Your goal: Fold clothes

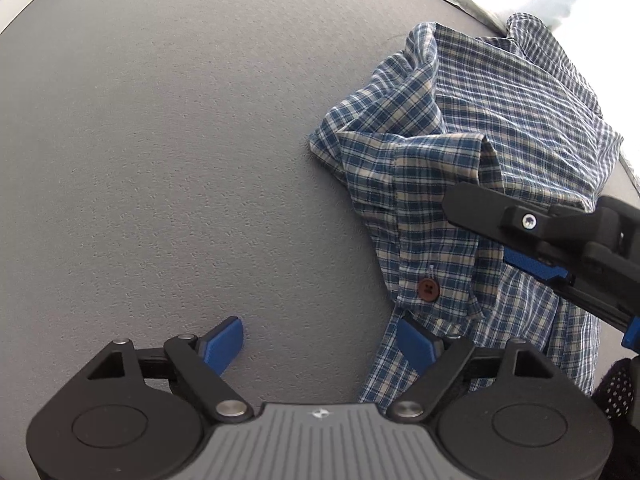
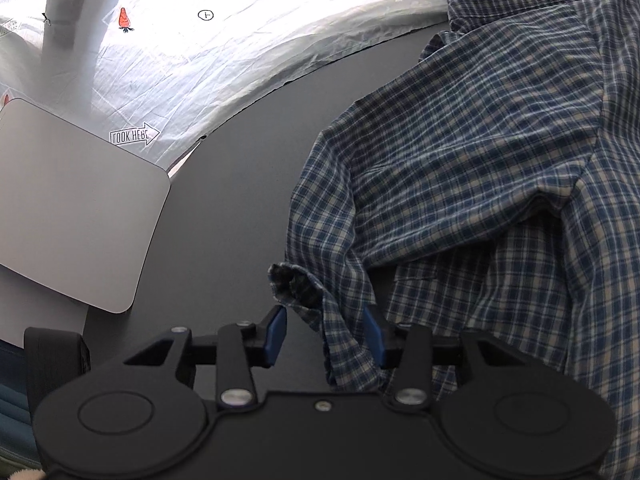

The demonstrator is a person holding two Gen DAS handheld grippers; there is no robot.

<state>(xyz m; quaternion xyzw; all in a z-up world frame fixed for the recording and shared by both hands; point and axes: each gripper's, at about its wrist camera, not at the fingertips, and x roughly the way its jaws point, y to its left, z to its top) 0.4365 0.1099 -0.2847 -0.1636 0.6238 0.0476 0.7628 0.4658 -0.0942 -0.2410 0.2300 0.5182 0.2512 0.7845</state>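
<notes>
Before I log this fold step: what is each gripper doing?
Left gripper: open, holding nothing; one pad lies at the plaid shirt edge.
Right gripper: open; a shirt fold lies between its pads, not pinched.

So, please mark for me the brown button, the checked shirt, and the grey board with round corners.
brown button [image 1: 428,289]: left wrist view, on the button's centre.
checked shirt [image 2: 472,152]: right wrist view, on the flat middle of the cloth.
grey board [image 2: 76,204]: right wrist view, on the middle of its face.
</notes>
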